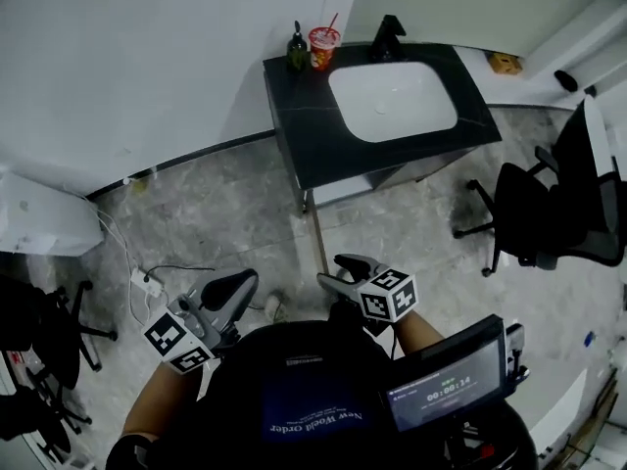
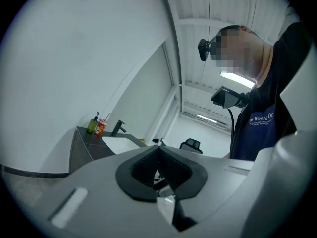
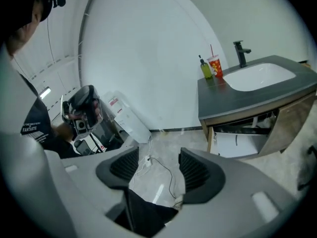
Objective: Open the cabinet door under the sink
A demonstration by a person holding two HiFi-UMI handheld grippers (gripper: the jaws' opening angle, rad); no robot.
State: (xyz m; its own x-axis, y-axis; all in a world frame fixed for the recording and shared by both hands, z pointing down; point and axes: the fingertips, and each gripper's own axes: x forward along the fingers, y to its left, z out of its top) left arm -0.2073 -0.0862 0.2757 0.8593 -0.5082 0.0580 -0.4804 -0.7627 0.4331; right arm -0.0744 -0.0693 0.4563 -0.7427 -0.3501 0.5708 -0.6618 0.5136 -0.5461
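1. Dark bench (image 1: 294, 125) with a white sink (image 1: 392, 101) stands against the wall at the top of the head view. A faucet (image 1: 388, 37), green soap bottle (image 1: 297, 49) and red cup (image 1: 323, 47) sit along its back edge.
2. The cabinet door (image 1: 314, 231) is under the bench's front-left corner. From above it shows as a thin leaf seen edge-on, standing out from the cabinet front over the floor (image 1: 216, 204).
3. Progress, as a judgement: the door looks open already. The right gripper view shows the dark cabinet inside (image 3: 247, 125) with a white panel (image 3: 237, 145) in it. A 2nd leaf (image 3: 292, 125) at the right sits angled and seems ajar. Little is left, unless that 2nd leaf must go wider.
4. Pointing: the door's free edge points toward the person, roughly square to the cabinet front, with the hinge side at the cabinet. I can't fix the long axis from above, but it is probably upright.
5. The left gripper (image 1: 238, 284) has its fingers together with nothing between them. The right gripper (image 1: 345, 270) has its fingers apart, with only floor and a cable (image 3: 168, 177) in the gap. Both are near the person's body, well apart from the door.
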